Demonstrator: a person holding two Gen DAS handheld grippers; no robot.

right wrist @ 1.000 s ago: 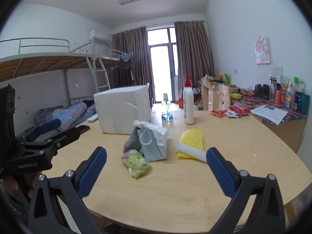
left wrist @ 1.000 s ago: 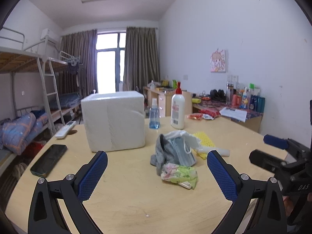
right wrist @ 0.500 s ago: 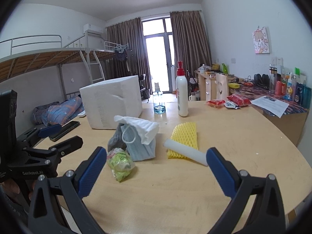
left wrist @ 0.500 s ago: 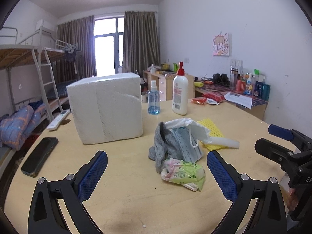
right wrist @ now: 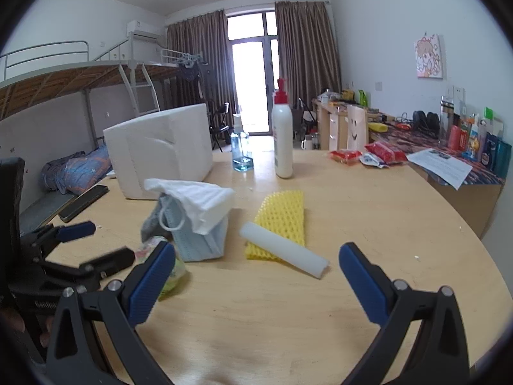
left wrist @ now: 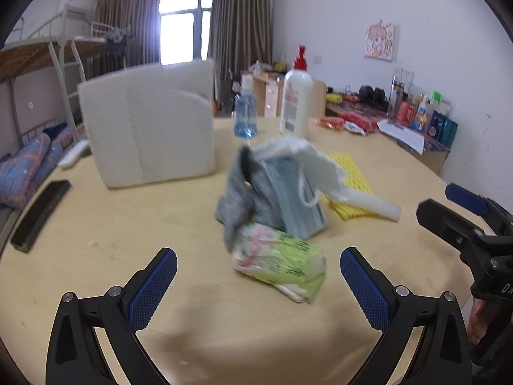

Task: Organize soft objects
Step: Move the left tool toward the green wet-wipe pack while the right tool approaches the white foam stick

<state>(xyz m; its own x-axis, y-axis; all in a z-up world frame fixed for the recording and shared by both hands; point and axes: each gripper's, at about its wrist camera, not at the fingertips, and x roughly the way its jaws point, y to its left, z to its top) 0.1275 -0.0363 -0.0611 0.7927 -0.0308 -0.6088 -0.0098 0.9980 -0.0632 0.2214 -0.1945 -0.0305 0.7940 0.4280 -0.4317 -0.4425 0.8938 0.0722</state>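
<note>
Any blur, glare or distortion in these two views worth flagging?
Left wrist view: motion blur smears the green packet and the grey cloth; the window is blown out. Right wrist view: sharper on the white foam tube, with glare at the balcony door. Both show fisheye bending and dark corners.

Round pale wooden desk (left wrist: 134, 224) carries a white foam box (left wrist: 150, 125), black phone (left wrist: 40, 215), yellow foam net (right wrist: 282, 221), white foam tube (right wrist: 285, 253) — plus a green-wrapped pack (left wrist: 279, 264).
</note>
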